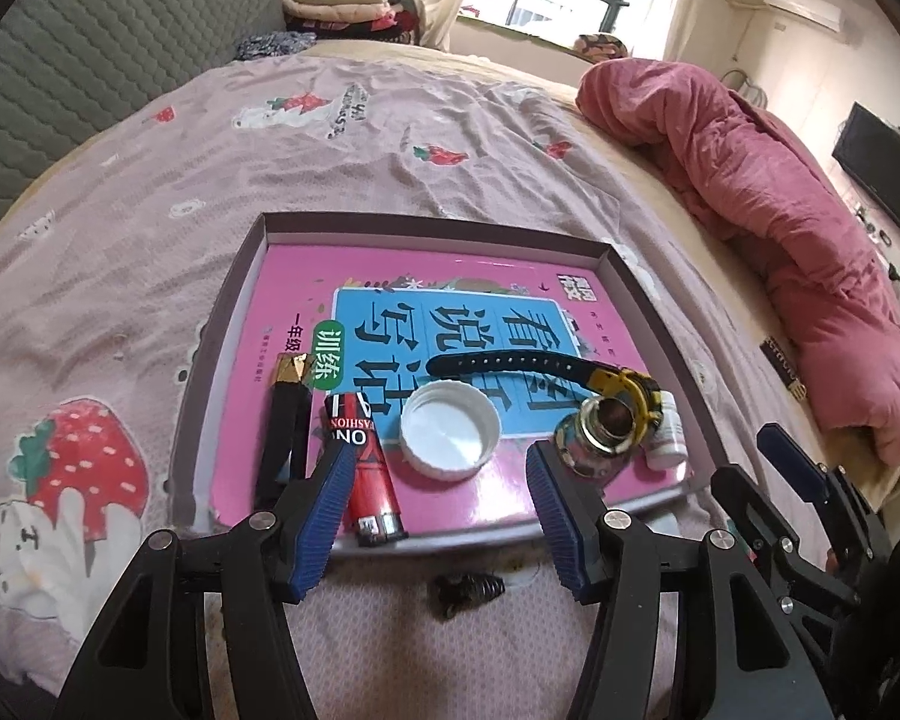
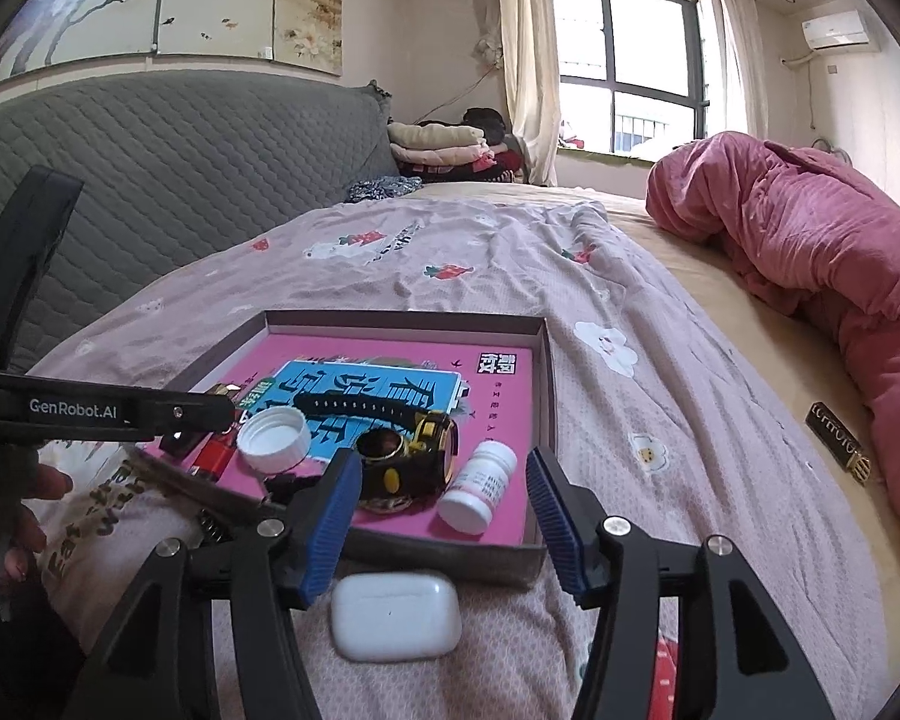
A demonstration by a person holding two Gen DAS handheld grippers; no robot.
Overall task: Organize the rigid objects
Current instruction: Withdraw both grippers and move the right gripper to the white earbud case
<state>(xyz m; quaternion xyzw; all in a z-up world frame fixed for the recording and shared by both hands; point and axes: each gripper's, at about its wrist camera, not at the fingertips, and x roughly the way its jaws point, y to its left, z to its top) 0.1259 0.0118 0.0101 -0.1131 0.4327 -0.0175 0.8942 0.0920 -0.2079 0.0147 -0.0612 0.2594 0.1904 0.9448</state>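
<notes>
White earbud case (image 2: 395, 617) lies on bed (image 2: 660, 372) just before the loaded tray (image 2: 546, 360); left gripper (image 1: 438, 474) and right gripper (image 2: 444, 498) fingers spread, holding nothing.

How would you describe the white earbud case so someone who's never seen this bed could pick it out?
Find the shallow box holding a pink book on the bed. The earbud case lies outside it on the sheet, just below its near wall, between the right gripper's open jaws. Unlike the white cap and white pill bottle inside, it is a smooth rounded rectangle.
</notes>
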